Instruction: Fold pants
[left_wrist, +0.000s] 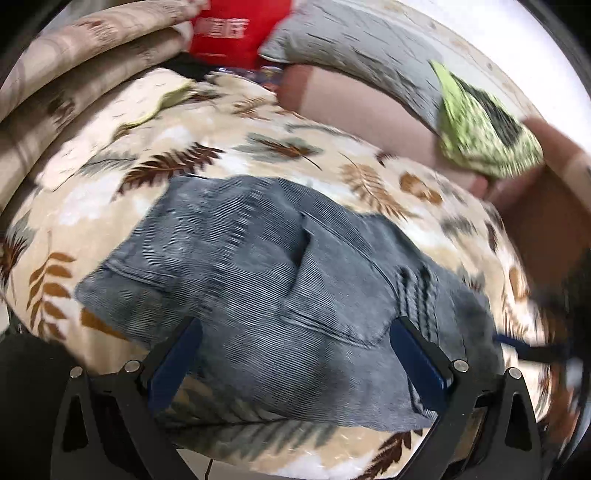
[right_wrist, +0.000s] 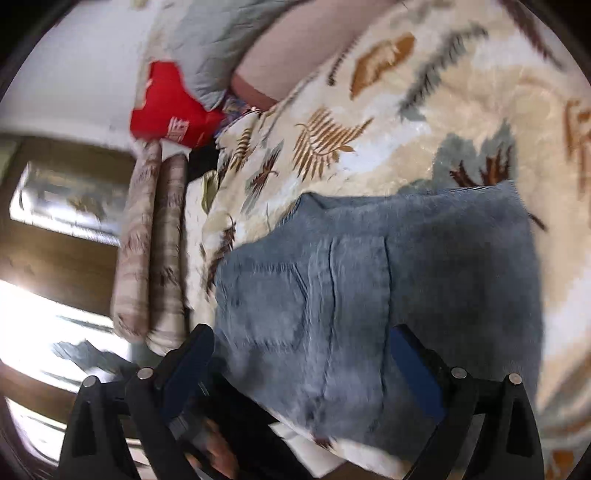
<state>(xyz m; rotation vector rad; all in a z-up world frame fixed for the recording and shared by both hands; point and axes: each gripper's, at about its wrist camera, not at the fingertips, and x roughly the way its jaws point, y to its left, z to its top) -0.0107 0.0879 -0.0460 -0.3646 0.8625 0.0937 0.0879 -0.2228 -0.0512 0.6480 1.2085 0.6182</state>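
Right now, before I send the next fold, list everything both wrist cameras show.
pants: one, grey-blue corduroy, folded on the blanket
blanket: one, cream with leaf print, under the pants
rolled bedding: one, beige, at the blanket's edge
red bag: one, red, far end
grey pillow: one, beyond the blanket
green cloth: one, green-black, beside the pillow
left gripper: open, over the pants
right gripper: open, over the pants

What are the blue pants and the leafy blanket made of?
The pants look like blue-grey corduroy: fine ridges run across the cloth, with stitched pocket seams. The blanket seems a soft plush fleece: its cream surface has a faint sheen and a fuzzy printed leaf pattern. Blur leaves both somewhat uncertain.
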